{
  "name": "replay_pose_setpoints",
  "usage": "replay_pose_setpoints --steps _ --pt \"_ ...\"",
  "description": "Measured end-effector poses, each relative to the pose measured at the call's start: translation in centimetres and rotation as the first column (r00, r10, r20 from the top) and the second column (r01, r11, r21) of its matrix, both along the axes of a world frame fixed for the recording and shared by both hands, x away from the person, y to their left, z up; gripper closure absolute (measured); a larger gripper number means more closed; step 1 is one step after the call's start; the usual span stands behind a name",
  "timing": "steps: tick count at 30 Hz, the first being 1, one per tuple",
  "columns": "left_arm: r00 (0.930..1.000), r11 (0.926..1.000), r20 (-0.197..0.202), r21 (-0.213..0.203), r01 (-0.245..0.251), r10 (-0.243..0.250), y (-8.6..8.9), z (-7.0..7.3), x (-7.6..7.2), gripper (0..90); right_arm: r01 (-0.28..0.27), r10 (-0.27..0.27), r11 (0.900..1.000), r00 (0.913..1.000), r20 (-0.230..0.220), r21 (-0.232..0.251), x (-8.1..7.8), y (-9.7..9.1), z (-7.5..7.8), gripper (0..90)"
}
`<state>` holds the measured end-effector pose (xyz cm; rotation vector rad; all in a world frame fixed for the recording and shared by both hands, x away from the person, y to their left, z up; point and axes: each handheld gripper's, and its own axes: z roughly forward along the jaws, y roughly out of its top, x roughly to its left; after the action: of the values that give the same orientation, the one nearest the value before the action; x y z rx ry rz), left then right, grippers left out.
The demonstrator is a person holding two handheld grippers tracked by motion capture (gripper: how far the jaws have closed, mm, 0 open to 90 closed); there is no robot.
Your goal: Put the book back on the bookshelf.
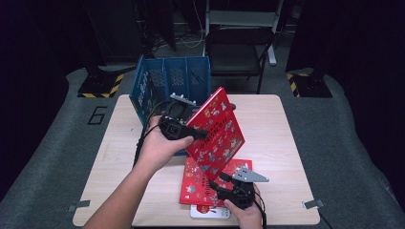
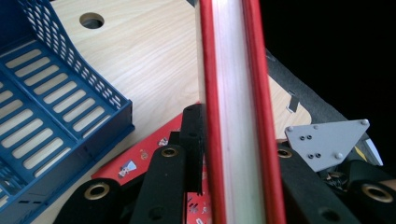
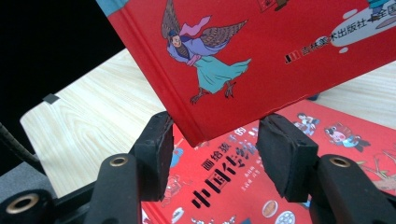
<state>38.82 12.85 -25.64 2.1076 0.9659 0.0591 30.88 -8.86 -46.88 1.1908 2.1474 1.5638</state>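
Note:
A red picture book (image 1: 218, 129) stands tilted above the table, with my left gripper (image 1: 199, 135) shut on its left edge. In the left gripper view the book (image 2: 238, 93) runs edge-on between the jaws, white pages between red covers. Another red book (image 1: 200, 188) lies flat near the front edge, on top of a white one (image 1: 210, 212). My right gripper (image 1: 220, 184) hovers over that stack with its jaws open. In the right gripper view the lower corner of the held book (image 3: 261, 51) hangs between the pads (image 3: 156, 149) without touching them; the flat book (image 3: 233, 186) lies below.
A blue slotted crate (image 1: 172, 83) lies on its side at the back left of the wooden table (image 1: 282, 138), its open side facing the books. A dark chair (image 1: 239, 52) stands behind the table. The right half of the tabletop is bare wood.

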Motion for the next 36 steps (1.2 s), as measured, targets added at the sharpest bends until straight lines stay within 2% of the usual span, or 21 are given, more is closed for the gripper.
replay_pose_setpoints --steps 4,7,9,10,12,29,36 --pt "1.0000 0.9999 0.004 -0.012 -0.008 0.008 0.4 0.7 0.0 76.9 -0.001 0.001 1.0000 0.9998 0.021 0.000 0.0 0.0 0.6 45.8" --pt "0.9999 0.9997 -0.005 -0.021 -0.012 0.012 0.6 1.1 0.1 76.8 -0.002 0.002 1.0000 0.9998 0.021 0.007 -0.1 0.0 1.1 45.8" --pt "0.9999 0.9997 -0.004 -0.017 -0.015 0.015 0.8 1.3 0.3 76.7 -0.007 0.007 1.0000 0.9992 0.038 -0.005 0.1 0.1 1.3 45.7" --pt "0.9998 0.9997 -0.001 -0.014 -0.021 0.021 0.9 1.4 0.3 76.7 -0.007 0.007 1.0000 0.9997 0.023 -0.002 0.0 0.1 1.5 45.7" --pt "0.9996 0.9994 -0.004 -0.020 -0.030 0.030 1.2 1.7 0.4 76.7 -0.008 0.008 0.9999 0.9990 0.043 -0.007 0.4 0.3 1.7 45.7" --pt "0.9943 0.9937 -0.002 -0.035 -0.106 0.106 4.1 3.5 1.6 76.8 -0.031 0.030 0.9994 0.9958 0.086 0.012 2.5 2.9 3.1 45.7" --pt "0.9932 0.9928 -0.002 -0.027 -0.116 0.116 4.7 4.1 1.7 76.7 -0.040 0.038 0.9991 0.9943 0.099 0.017 3.0 3.5 3.5 45.7"
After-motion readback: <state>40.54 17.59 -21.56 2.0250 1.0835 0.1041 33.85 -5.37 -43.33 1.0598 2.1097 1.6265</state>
